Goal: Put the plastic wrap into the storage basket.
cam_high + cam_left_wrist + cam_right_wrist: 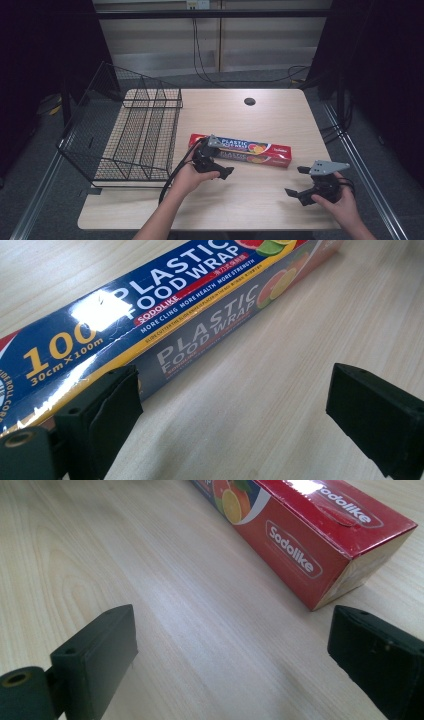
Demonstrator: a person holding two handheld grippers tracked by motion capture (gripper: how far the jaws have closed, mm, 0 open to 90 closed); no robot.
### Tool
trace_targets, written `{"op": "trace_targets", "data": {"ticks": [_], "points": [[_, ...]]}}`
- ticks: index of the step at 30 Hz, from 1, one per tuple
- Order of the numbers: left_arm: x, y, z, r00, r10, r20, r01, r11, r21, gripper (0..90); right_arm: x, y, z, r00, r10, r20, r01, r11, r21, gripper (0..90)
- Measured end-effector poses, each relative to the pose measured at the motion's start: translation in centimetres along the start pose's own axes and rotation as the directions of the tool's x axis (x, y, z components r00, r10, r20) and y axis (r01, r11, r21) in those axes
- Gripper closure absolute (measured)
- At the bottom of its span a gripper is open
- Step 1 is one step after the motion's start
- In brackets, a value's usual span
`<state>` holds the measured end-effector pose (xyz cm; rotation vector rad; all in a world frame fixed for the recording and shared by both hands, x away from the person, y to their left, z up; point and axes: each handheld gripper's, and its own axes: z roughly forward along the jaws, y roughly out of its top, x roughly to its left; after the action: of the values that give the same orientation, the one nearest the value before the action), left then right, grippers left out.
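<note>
A long red and blue box of plastic food wrap (260, 148) lies flat across the middle of the wooden table (270, 115). My left gripper (222, 161) is open at the box's left part, pointing along it. In the left gripper view the box (150, 315) runs past the left jaw, which sits against its near side, and bare table lies between the jaws of the gripper (235, 405). My right gripper (296, 181) is open just in front of the box's right end. In the right gripper view the red end (310, 535) lies ahead, apart from the gripper (235, 640).
A black wire basket (135, 135) with dividers stands along the table's left side, its tall side hanging past the edge. A round cable hole (249, 101) is at the back centre. Bare tabletop stretches in front of the box and to its right.
</note>
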<state>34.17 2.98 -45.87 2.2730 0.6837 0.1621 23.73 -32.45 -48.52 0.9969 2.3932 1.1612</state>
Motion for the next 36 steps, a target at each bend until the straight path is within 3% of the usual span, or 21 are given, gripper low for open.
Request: {"op": "trace_targets", "data": {"ticks": [2, 3, 7, 11, 15, 18, 23, 27, 31, 32, 34, 35, 36], "points": [[0.1, 0.1, 0.0, 0.9998, 0.020, -0.002, -0.020, 0.9995, 0.022, 7.2, 0.0, 0.0, 0.0, 1.0000, 0.000, -0.001, 0.000, 1.000, 0.000, 5.3], [0.0, 0.0, 0.1, 1.0000, 0.006, -0.002, -0.006, 1.0000, 0.008, 7.2, 0.0, -0.1, -0.1, 1.0000, -0.001, -0.001, 0.001, 1.000, -0.001, 5.3], [0.2, 0.3, 0.1, 0.9998, 0.019, 0.004, -0.019, 0.9998, 0.001, 7.3, 0.1, -0.2, -0.3, 1.0000, 0.002, 0.002, -0.002, 1.000, 0.001, 5.3], [0.2, 0.6, 0.0, 0.9997, -0.015, 0.019, 0.016, 0.9995, -0.029, 7.5, 0.1, -0.4, -0.4, 1.0000, 0.001, 0.008, -0.001, 1.000, 0.004, 5.3], [0.2, 1.2, -0.3, 0.9996, -0.012, 0.024, 0.013, 0.9993, -0.036, 7.4, 0.1, -0.5, -0.6, 0.9999, 0.010, 0.011, -0.010, 1.000, 0.003, 5.3], [0.2, 2.0, -0.8, 0.9997, 0.020, 0.017, -0.019, 0.9992, -0.035, 7.4, 0.0, -0.5, -0.5, 0.9998, 0.013, 0.012, -0.013, 1.000, 0.003, 5.3], [0.5, 3.3, -0.7, 0.9995, 0.032, 0.010, -0.031, 0.9978, -0.058, 7.3, 0.1, -0.5, -0.5, 0.9999, 0.014, 0.010, -0.014, 1.000, 0.006, 5.3], [1.2, 4.8, 0.0, 0.9986, 0.052, 0.011, -0.052, 0.9985, -0.019, 7.2, 0.1, -0.5, -0.5, 0.9998, 0.016, 0.012, -0.016, 1.000, 0.004, 5.3], [1.8, 5.6, 1.4, 0.9981, 0.041, 0.045, -0.042, 0.9990, 0.016, 6.9, 0.0, -0.5, -0.6, 0.9998, 0.017, 0.006, -0.017, 1.000, -0.002, 5.3], [2.1, 5.8, 1.8, 0.9968, 0.053, 0.060, -0.056, 0.9970, 0.053, 6.8, 0.0, -0.5, -0.7, 0.9998, 0.015, 0.009, -0.015, 1.000, -0.001, 5.3], [2.3, 6.1, 2.5, 0.9972, 0.032, 0.067, -0.037, 0.9967, 0.072, 3.0, -0.1, -0.5, -0.7, 0.9999, 0.014, 0.006, -0.014, 1.000, -0.004, 5.3], [2.6, 6.4, 2.7, 0.9954, 0.043, 0.085, -0.051, 0.9939, 0.098, 2.6, -0.1, -0.5, -0.9, 0.9998, 0.017, 0.006, -0.017, 1.000, -0.010, 5.3], [2.7, 6.5, 2.8, 0.9947, 0.047, 0.092, -0.056, 0.9941, 0.093, 2.6, -0.1, -0.5, -0.9, 0.9998, 0.017, 0.006, -0.017, 1.000, -0.010, 5.3]]}}
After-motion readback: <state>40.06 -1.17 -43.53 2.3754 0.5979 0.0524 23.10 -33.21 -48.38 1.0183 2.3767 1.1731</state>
